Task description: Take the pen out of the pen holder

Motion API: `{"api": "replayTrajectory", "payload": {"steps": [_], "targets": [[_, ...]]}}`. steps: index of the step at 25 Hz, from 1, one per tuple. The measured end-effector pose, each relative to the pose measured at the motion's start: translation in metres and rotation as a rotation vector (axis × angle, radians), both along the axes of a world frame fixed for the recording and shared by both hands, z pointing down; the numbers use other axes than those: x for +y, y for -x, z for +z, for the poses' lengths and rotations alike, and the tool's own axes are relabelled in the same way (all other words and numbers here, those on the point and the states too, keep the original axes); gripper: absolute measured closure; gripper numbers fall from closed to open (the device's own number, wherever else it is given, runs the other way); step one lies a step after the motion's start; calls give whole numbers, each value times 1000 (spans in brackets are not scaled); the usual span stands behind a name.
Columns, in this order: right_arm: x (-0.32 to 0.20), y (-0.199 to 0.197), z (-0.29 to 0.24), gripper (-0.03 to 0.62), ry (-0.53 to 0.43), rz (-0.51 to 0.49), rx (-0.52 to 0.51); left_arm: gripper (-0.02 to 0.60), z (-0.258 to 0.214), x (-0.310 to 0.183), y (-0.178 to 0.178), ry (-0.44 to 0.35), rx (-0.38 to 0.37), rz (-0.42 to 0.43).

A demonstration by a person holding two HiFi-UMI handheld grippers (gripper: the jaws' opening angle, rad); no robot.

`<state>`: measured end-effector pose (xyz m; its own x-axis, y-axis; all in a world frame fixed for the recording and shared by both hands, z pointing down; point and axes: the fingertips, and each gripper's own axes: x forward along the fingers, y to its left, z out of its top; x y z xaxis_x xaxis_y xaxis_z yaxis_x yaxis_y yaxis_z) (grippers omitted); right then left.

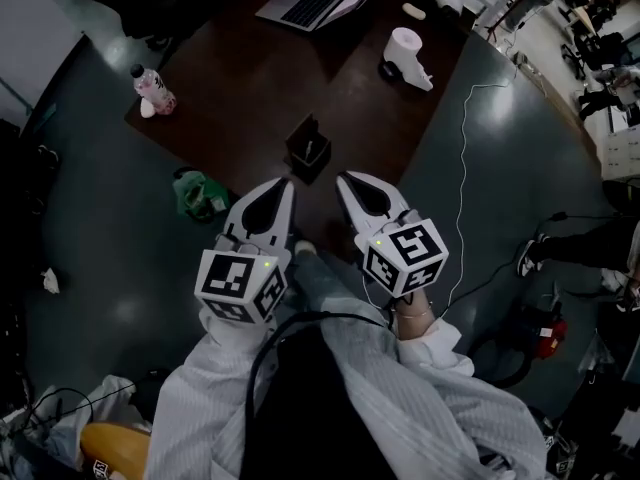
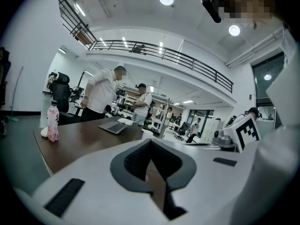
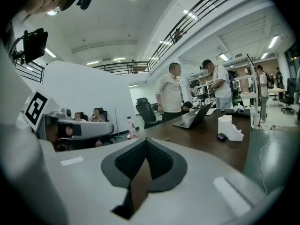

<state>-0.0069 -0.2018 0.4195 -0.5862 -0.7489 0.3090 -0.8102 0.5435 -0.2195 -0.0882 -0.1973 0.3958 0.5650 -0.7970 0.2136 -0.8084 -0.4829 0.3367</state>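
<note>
My left tool and my right tool are both closed and empty. In each gripper view the dark ribbed pads meet at the tip with nothing between them. The black square pen holder stands on the dark brown wooden surface just ahead of both tips and roughly between them, touching neither. The pen shows only as a thin pale sliver leaning inside the holder, and I cannot make out its colour or cap. I judge it light, stiff and smooth, so it could slip or swivel between my pads. I would take it across the barrel on the part above the rim and lift it along its own lean. The holder looks light too and may tip or ride up with the pen, so my other tool could steady its rim. Farther ahead and to the left of the left tool stands a clear plastic bottle with a pink label, its print too small to read. Beyond it lies an open grey laptop, and ahead of the right tool is a white paper roll. I see no brand on either. The only clear marks are the black-and-white squares on my tools' cubes.
</note>
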Motion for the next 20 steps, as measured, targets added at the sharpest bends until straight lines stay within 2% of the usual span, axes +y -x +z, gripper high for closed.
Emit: {"api": "replayTrajectory", "payload": {"steps": [10, 20], "targets": [[-63, -21, 27, 585, 68, -19, 4, 577, 17, -54, -22, 33, -14, -5], [-93, -5, 53, 570, 134, -44, 2, 577, 33, -79, -16, 81, -17, 24]]}}
